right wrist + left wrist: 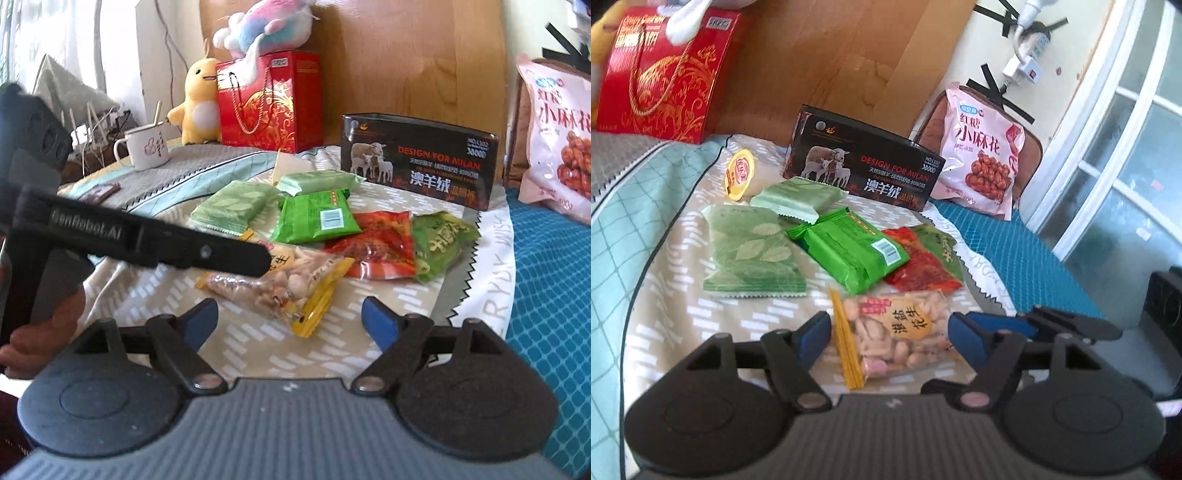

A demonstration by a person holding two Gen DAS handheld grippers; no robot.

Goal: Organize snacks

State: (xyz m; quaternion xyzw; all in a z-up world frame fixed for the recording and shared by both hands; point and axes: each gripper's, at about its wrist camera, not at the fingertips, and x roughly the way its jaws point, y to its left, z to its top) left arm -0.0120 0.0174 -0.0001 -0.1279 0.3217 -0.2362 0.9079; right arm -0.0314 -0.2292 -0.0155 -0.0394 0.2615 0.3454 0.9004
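Now my left gripper (888, 338) stands open around the clear peanut bag (901, 332) at lower centre, pads not pressing it; my right gripper (290, 319) gapes wide and empty just below that bag's yellow end; green packets (846, 249) lie mid-frame before the black box (864, 162).

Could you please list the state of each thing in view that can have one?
Left gripper: open, fingers astride the peanut bag.
Right gripper: open, holding nothing.
Peanut bag: sealed, lying flat.
Bright green packet: sealed, barcode up.
Black box: closed, standing on its long edge.
Pink bag: sealed, propped upright.
Mug: upright.
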